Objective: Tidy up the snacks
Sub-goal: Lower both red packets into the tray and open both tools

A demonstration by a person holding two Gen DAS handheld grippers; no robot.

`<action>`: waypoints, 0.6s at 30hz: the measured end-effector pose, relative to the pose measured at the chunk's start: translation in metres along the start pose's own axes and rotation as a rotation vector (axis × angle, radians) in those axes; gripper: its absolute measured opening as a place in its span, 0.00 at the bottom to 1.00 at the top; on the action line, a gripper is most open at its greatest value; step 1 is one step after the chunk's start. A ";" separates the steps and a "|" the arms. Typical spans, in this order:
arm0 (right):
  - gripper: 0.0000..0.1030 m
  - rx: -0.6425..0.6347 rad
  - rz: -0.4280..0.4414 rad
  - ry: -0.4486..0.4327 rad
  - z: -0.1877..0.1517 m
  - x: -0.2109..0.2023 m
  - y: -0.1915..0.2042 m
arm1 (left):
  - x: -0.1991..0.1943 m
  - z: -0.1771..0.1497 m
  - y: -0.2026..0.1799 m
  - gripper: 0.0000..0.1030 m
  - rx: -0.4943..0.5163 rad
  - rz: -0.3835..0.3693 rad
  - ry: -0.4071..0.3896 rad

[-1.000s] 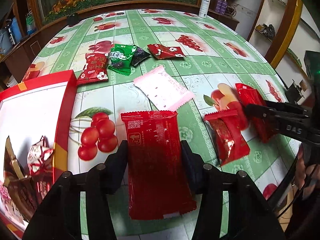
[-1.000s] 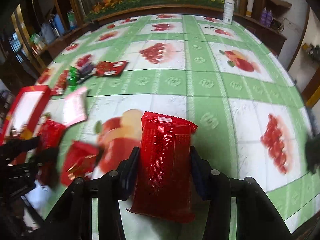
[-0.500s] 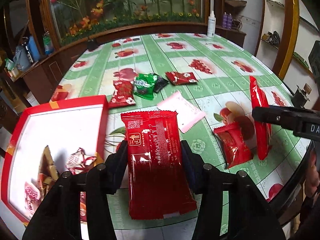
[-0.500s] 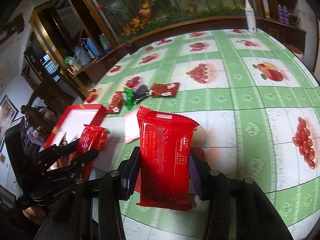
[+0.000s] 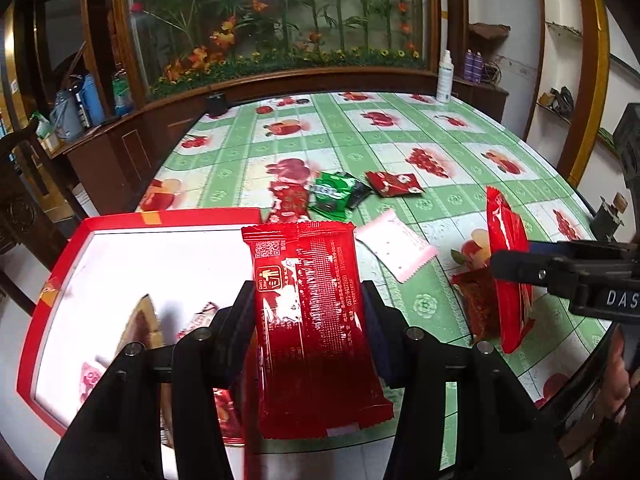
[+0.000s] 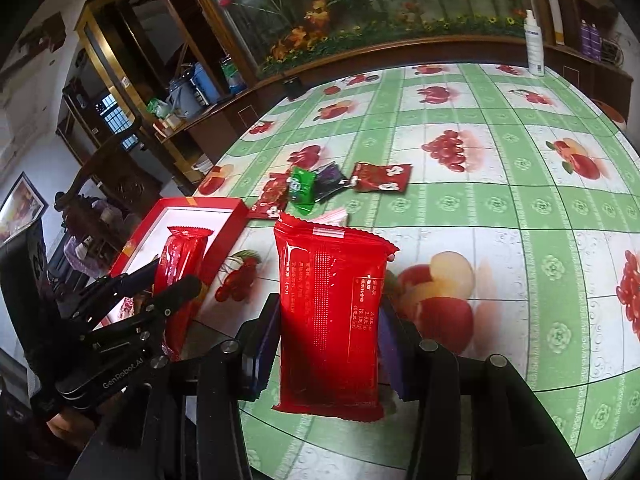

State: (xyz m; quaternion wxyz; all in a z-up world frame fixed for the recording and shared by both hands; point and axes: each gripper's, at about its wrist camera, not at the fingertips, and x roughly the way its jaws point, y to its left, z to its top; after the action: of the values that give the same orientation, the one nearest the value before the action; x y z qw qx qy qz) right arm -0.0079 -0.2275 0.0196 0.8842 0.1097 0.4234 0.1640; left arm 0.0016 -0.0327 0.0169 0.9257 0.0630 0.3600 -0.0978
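In the left wrist view, the left gripper [image 5: 310, 316] is clamping a red snack packet [image 5: 312, 320] by its two long edges, the packet's long axis running forward along the fingers and its far end hanging over the right rim of the red box [image 5: 168, 216], which is sitting at the table's left edge; inside the box a few small wrapped sweets [image 5: 140, 324] are lying near its front, the rest of the white floor showing bare, so the coming release seems to turn on carrying the packet a little leftward until it is fully inside the rim. At the right, the right gripper [image 5: 516, 272] is holding a second red packet [image 5: 508, 264] edge-on above the tablecloth [image 5: 440, 152], well apart from the box. In the right wrist view, that gripper [image 6: 328, 344] is pinching its packet [image 6: 332, 312] the same way, long axis forward, over the table's near edge, with the box [image 6: 236, 210] lying off to its left; the left gripper [image 6: 160, 284] is plainly the nearer to the box, its packet [image 6: 180, 264] hanging over the interior. Loose snacks, a green pack [image 6: 302, 186] and a small red pack [image 6: 382, 176], are waiting beyond the box's far corner
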 end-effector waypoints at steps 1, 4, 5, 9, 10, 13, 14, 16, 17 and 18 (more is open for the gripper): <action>0.45 -0.005 0.004 0.002 0.000 0.001 0.004 | -0.001 0.000 0.002 0.48 -0.004 0.004 -0.003; 0.45 -0.021 0.017 0.009 0.001 0.004 0.014 | -0.005 0.000 0.009 0.48 -0.018 0.021 -0.019; 0.45 -0.027 0.019 0.011 0.001 0.005 0.017 | -0.007 -0.001 0.012 0.48 -0.021 0.028 -0.022; 0.45 -0.054 0.036 0.021 0.001 0.011 0.033 | -0.010 -0.003 0.023 0.48 -0.043 0.049 -0.028; 0.45 -0.061 0.042 0.025 0.001 0.013 0.038 | -0.010 -0.004 0.025 0.48 -0.046 0.053 -0.028; 0.45 -0.077 0.050 0.032 0.001 0.017 0.048 | -0.011 -0.007 0.033 0.48 -0.059 0.066 -0.029; 0.45 -0.083 0.053 0.034 0.001 0.019 0.052 | -0.011 -0.007 0.035 0.48 -0.063 0.068 -0.028; 0.45 -0.090 0.064 0.042 0.002 0.021 0.057 | -0.012 -0.009 0.041 0.48 -0.071 0.077 -0.029; 0.45 -0.096 0.064 0.042 0.002 0.022 0.060 | -0.013 -0.010 0.043 0.48 -0.076 0.079 -0.030; 0.45 -0.103 0.064 0.044 0.002 0.023 0.063 | -0.014 -0.011 0.046 0.48 -0.080 0.081 -0.031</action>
State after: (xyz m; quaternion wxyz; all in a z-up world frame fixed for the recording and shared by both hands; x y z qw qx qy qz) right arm -0.0046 -0.1608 0.0253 0.8734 0.0740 0.4301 0.2160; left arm -0.0050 0.0158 0.0209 0.9361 0.0389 0.3465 -0.0468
